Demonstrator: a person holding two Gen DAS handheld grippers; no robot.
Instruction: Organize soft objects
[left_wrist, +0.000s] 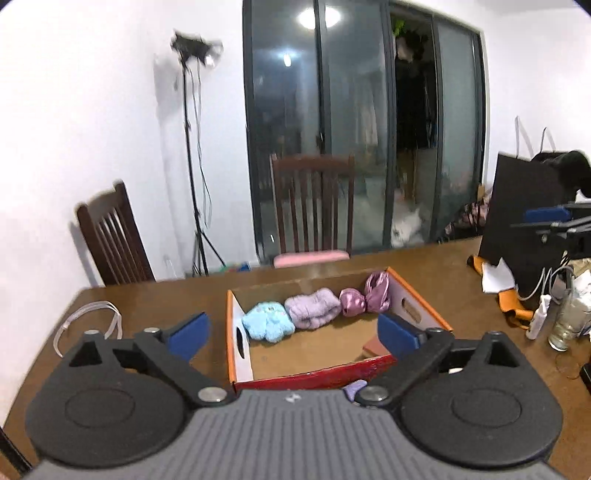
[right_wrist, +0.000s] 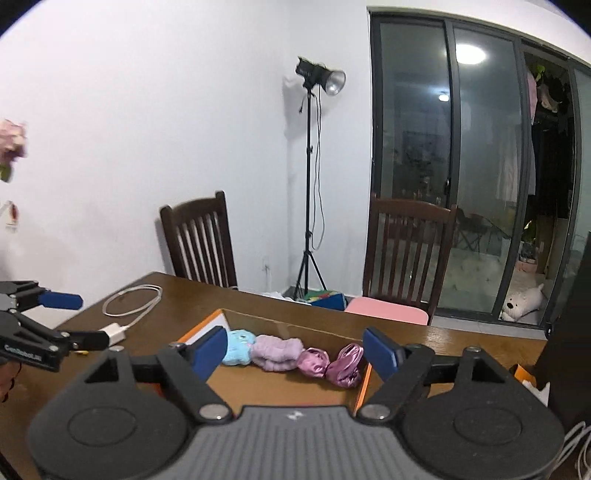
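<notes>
Your left gripper (left_wrist: 293, 332) and right gripper (right_wrist: 295, 350) both hang spread wide, holding nothing. The four soft bundles (left_wrist: 312, 308) lie in a row along the far wall of the cardboard box (left_wrist: 421, 308) on the table (left_wrist: 177, 295).

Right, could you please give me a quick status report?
Both tools open, empty: left, right. Four soft bundles rowed in box. Nothing blocking.

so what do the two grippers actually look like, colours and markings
Both match: the left gripper and right gripper each have blue pads on black linkage arms with silver pivot bolts, two round black discs, and a ribbed grey body with a small white logo. The left one, seen side-on from the right wrist, carries white lettering, too blurred to read. No cables on them visible.
</notes>
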